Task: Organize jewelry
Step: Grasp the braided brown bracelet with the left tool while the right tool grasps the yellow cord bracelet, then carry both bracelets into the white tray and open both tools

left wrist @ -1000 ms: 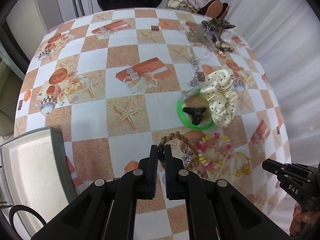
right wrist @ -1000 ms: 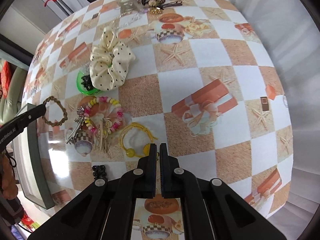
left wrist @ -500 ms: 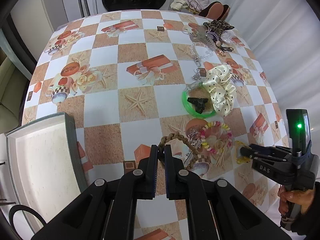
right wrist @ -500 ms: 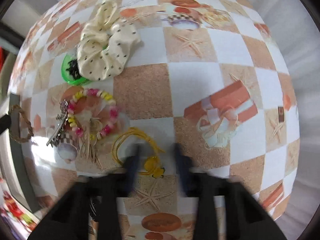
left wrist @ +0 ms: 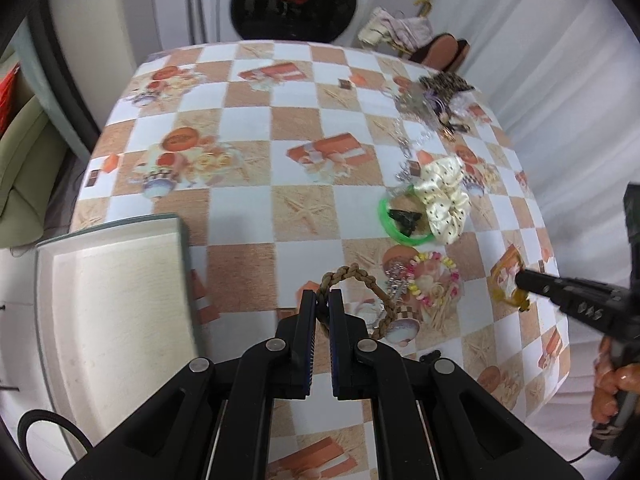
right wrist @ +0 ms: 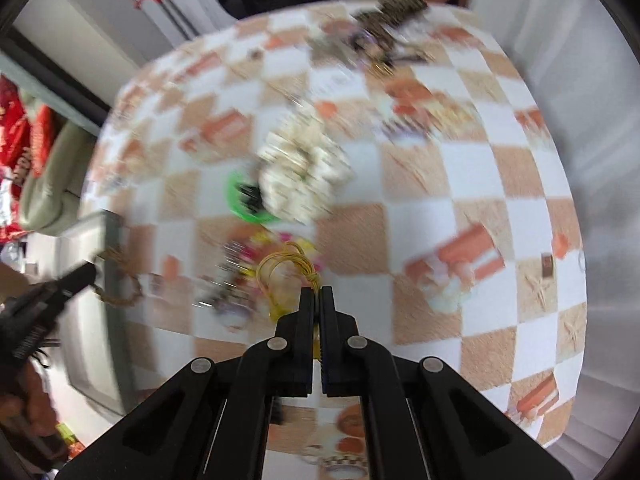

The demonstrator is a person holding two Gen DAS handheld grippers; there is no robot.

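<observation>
- Your left wrist view looks steeply down along its own fingers [left wrist: 305, 320] from the table's [left wrist: 248, 184] near edge; grey tray [left wrist: 112, 304] at 9 o'clock, far clutter at 1 o'clock.
- Your right wrist view, blurred, looks down the same way from further right; tray [right wrist: 96, 312] at 9 o'clock.
- Both share the green ring [left wrist: 400, 232] [right wrist: 244, 208], spotted scrunchie [left wrist: 444, 200] [right wrist: 304, 176] and each other's gripper: right gripper [left wrist: 524, 280] at 3 o'clock, left gripper [right wrist: 90, 272] at 9 o'clock.

No legible text anywhere.
</observation>
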